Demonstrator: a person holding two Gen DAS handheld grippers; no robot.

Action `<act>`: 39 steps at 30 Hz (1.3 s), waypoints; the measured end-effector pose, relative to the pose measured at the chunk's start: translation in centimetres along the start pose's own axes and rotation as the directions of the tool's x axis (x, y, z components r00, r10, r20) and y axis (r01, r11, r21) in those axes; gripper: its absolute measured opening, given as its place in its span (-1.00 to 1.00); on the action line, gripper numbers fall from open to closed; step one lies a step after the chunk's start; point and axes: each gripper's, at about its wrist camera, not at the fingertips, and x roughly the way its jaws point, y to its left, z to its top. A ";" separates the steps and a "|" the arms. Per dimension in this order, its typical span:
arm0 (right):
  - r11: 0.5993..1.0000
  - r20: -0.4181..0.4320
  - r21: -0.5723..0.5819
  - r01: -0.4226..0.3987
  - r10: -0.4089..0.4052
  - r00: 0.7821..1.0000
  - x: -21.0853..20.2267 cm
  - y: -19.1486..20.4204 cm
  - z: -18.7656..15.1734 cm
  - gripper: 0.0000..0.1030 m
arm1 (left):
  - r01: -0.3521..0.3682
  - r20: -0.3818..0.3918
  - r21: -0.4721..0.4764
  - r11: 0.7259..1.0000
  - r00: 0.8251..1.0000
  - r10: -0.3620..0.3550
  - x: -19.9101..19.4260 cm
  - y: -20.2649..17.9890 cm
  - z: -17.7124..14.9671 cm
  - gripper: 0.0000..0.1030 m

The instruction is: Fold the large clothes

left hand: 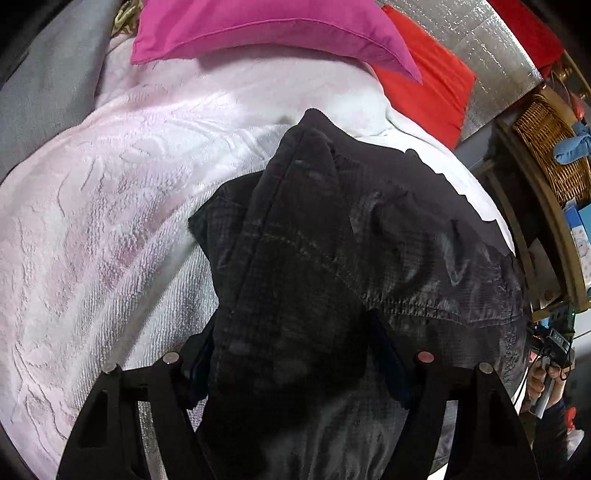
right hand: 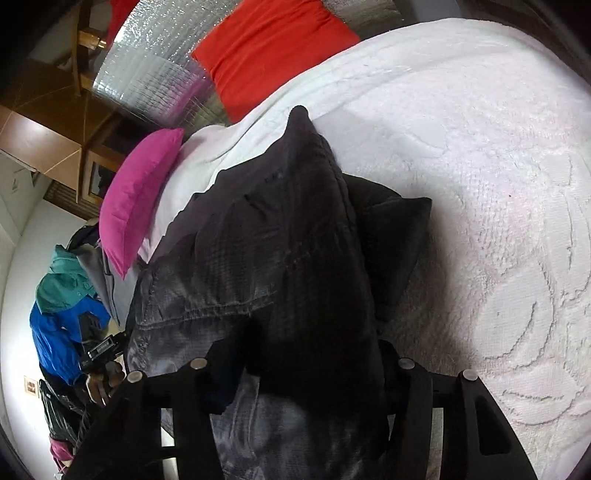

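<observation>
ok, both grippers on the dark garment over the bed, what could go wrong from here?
1. The black garment hangs bunched between the left gripper and right gripper; layers could fold unevenly when laid on the white blanket.
2. Fabric hides the fingertips, so the grip could be shallow and slip.
3. The pink pillow lies close; a swing could snag it.

Gripping dark grey quilted garment (left hand: 332,240) in left gripper (left hand: 291,369) | lying over white textured towelling bedspread (left hand: 110,221) | resting behind: magenta fabric pillow (left hand: 258,29)
</observation>
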 end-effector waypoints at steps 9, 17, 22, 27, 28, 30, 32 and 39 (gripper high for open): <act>1.000 -0.008 -0.013 0.009 -0.009 1.000 0.6 0.3 -0.4 0.30 | -0.026 0.014 0.023 0.999 1.000 0.026 0.1 -0.2 -0.1 0.52; 0.991 -0.030 -0.107 0.078 -0.081 0.996 -0.9 4.3 0.5 -0.54 | -0.131 0.043 0.123 0.984 0.991 0.126 -0.7 -4.3 0.5 -0.60; 0.978 0.004 -0.192 0.083 -0.084 0.996 -4.2 8.9 1.1 -0.62 | -0.145 0.127 0.137 0.980 0.984 0.128 -5.0 -6.6 0.9 -0.66; 0.957 0.071 -0.285 0.056 -0.037 0.997 -9.7 13.7 -0.5 -0.63 | -0.141 0.248 0.187 0.972 0.964 0.092 -12.1 -9.8 -0.8 -0.66; 0.952 0.083 -0.302 0.056 -0.032 0.996 -10.9 14.1 -1.5 -0.64 | -0.136 0.273 0.198 0.971 0.959 0.079 -13.6 -10.2 -2.0 -0.66; 0.949 0.095 -0.312 0.055 -0.026 0.995 -12.8 13.7 -3.9 -0.64 | -0.129 0.294 0.213 0.968 0.954 0.062 -15.4 -10.3 -4.5 -0.66; 0.953 0.096 -0.299 0.056 -0.028 0.995 -14.0 12.1 -6.8 -0.64 | -0.102 0.292 0.210 0.972 0.956 0.037 -16.1 -9.6 -7.5 -0.65; 0.998 -0.034 -0.023 0.057 -0.057 0.998 -9.2 -0.8 -16.3 -0.07 | -0.077 0.063 0.033 0.996 0.995 0.075 -6.2 -2.8 -15.9 0.02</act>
